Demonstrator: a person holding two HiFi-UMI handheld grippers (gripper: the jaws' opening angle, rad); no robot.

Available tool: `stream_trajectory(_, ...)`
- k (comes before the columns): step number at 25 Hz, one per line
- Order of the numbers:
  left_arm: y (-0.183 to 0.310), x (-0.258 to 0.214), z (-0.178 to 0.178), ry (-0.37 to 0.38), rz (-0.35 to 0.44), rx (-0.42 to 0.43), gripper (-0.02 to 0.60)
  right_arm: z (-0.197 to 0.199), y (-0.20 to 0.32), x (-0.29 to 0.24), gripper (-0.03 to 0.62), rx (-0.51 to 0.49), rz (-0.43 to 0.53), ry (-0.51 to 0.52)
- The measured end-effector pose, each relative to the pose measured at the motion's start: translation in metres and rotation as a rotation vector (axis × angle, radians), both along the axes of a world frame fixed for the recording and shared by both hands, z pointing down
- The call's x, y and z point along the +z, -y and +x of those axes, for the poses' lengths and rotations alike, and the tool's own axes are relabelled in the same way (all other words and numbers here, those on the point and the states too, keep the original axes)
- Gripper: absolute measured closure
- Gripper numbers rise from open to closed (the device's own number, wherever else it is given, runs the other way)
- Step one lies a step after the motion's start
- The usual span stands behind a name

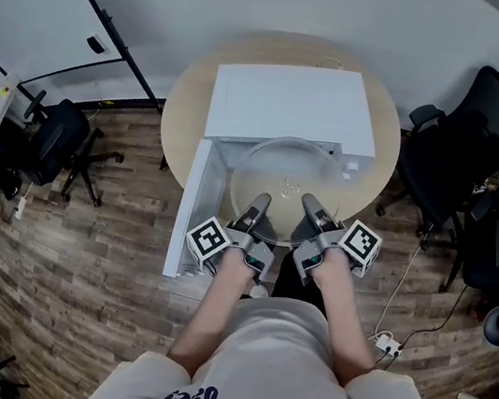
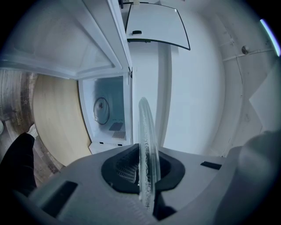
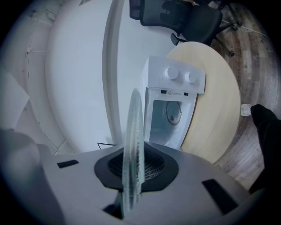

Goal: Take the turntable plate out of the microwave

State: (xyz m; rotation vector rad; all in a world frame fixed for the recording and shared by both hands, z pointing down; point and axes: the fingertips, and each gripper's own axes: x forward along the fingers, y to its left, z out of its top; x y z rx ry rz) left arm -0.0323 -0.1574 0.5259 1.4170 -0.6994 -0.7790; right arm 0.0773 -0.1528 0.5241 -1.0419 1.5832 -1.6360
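The clear glass turntable plate (image 1: 284, 173) hangs level in front of the white microwave (image 1: 294, 105), mostly outside its open cavity. My left gripper (image 1: 258, 205) is shut on the plate's near rim at the left. My right gripper (image 1: 310, 206) is shut on the near rim at the right. In the left gripper view the plate (image 2: 147, 145) stands edge-on between the pads of the left gripper (image 2: 147, 176). In the right gripper view the plate (image 3: 133, 145) sits the same way in the right gripper (image 3: 131, 176). The empty cavity (image 2: 109, 112) shows behind.
The microwave stands on a round wooden table (image 1: 185, 103), its door (image 1: 188, 207) swung open to the left of the plate. Black office chairs stand at the right (image 1: 472, 146) and the left (image 1: 55, 142). A power strip (image 1: 386, 343) and cable lie on the wood floor.
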Motion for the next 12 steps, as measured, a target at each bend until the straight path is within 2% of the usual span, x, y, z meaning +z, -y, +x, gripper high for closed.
stream_trajectory(8,-0.0006,0.0002,0.0001,-0.019,-0.010,0.000,0.551,-0.0003,-0.0005,-0.0015,0.562,-0.001,0.005,-0.010)
stream_trajectory(12,0.0021,-0.0016,0.0030,-0.023,0.019,0.008,0.551,0.0014,0.0014,-0.0005,0.562,-0.004,0.009,-0.014)
